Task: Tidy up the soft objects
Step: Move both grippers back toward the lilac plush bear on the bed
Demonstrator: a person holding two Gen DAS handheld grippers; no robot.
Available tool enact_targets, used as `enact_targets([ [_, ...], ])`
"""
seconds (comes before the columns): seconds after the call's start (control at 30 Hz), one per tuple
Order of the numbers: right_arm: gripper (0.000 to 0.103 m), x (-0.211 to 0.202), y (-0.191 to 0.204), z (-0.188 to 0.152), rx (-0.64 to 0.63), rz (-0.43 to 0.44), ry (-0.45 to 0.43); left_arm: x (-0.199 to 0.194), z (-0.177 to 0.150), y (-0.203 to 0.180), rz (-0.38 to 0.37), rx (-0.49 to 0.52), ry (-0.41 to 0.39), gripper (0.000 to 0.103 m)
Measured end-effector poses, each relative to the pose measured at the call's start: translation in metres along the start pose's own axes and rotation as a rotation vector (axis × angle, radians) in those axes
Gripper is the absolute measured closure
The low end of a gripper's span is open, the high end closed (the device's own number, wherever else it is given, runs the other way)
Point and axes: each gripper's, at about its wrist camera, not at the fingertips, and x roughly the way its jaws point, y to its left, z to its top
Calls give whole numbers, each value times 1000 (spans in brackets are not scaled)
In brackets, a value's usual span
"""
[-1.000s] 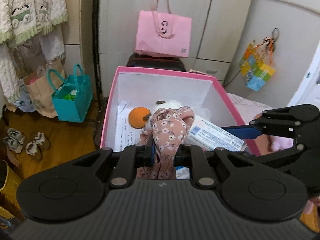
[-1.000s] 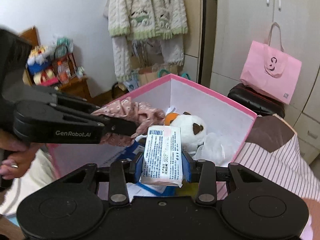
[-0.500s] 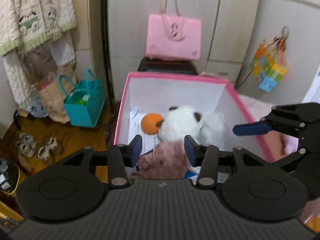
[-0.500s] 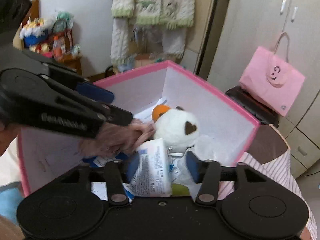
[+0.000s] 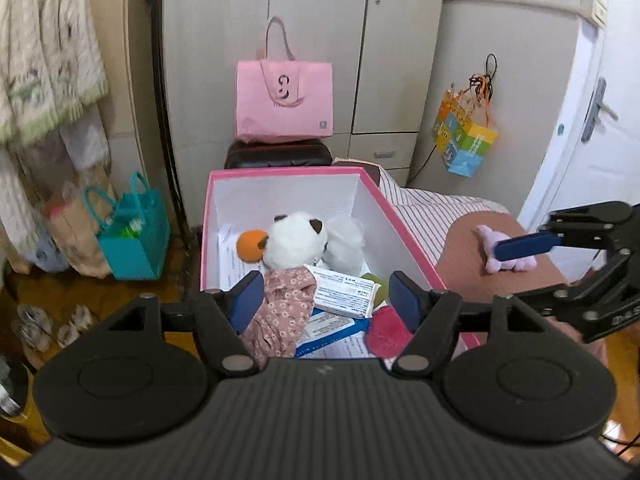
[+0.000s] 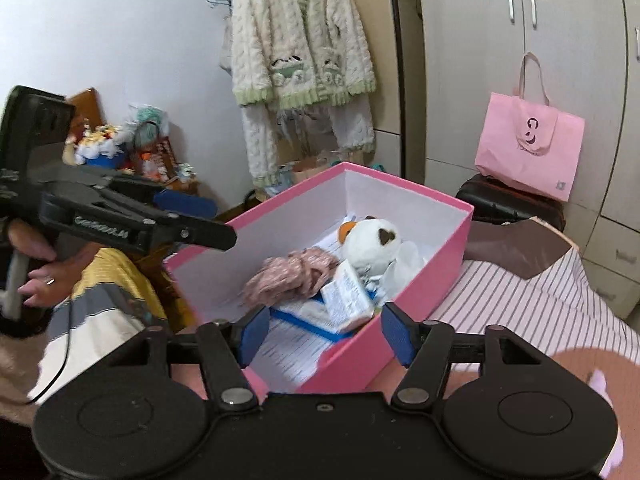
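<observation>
Both hand-held grippers, left (image 5: 326, 300) and right (image 6: 324, 334), empty above pink box (image 5: 404, 236).

We see the pink box (image 5: 206, 216) open at the top, so a gripper could pass down from above. Inside the box, a white plush (image 5: 298, 242), a floral cloth (image 5: 280, 312) and a packet (image 5: 346, 290) crowd the floor, with only a paper-lined strip along its left wall bare.
</observation>
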Motion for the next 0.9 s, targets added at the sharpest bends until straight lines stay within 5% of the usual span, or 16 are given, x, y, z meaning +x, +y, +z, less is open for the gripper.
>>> enact_targets([
  [0.33,30,-58,-2,-33,17,-56,30,-37,-10,-43,-45,123,19,29],
  [0.43,28,-74,-4,-43,34,-107,39,-34,-17,-57,-28,140,36,29],
  [0.9,17,-117,-21,-86,64,-210,64,-12,-28,-144,-170,276,117,24],
])
